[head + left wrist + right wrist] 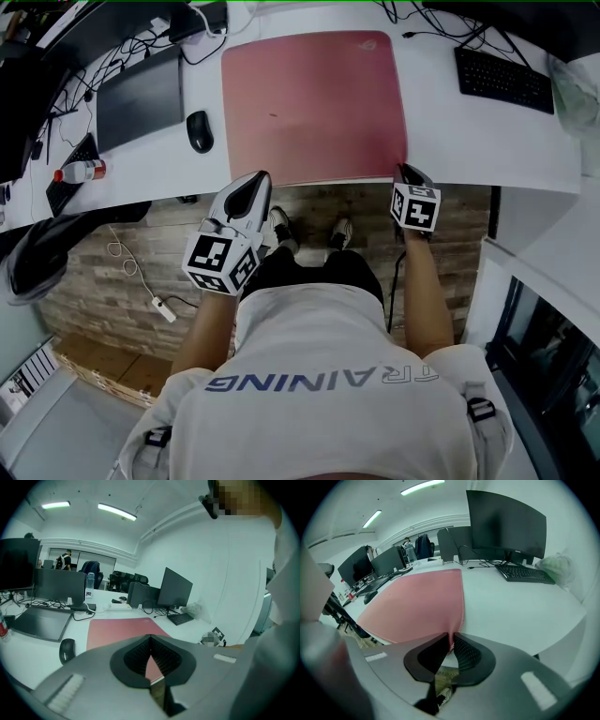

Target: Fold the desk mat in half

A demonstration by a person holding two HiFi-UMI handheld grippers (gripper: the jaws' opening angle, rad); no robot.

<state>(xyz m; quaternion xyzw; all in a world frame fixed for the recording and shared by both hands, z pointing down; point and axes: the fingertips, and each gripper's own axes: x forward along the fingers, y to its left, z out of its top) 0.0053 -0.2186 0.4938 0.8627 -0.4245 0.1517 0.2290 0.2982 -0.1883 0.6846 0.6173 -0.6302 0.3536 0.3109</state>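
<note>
Desk mat (314,108), the pink one, is lying flat on the white desk (469,131), with its near edge right along the desk's front lip. Not folded at all yet.

Right gripper (405,173) has its jaws pinched on the mat's near right corner. You can see the pink edge tucked up between the pads in the right gripper view, so that side looks ready to lift. Left gripper (261,180) is just beside the near left corner, jaws pressed together with nothing in them, and the mat only shows through the gap behind them.

What worries me: only 1 of 2 corners is held. If the right side goes up and over alone, I'd guess the mat twists and the fold lands crooked. That pinch also looks pretty shallow, right on the stitched edge, so it could slip out mid-swing. The mouse (200,131) sits just off the left edge and the keyboard (503,80) is off to the right, so a dragging mat might nudge either one.
</note>
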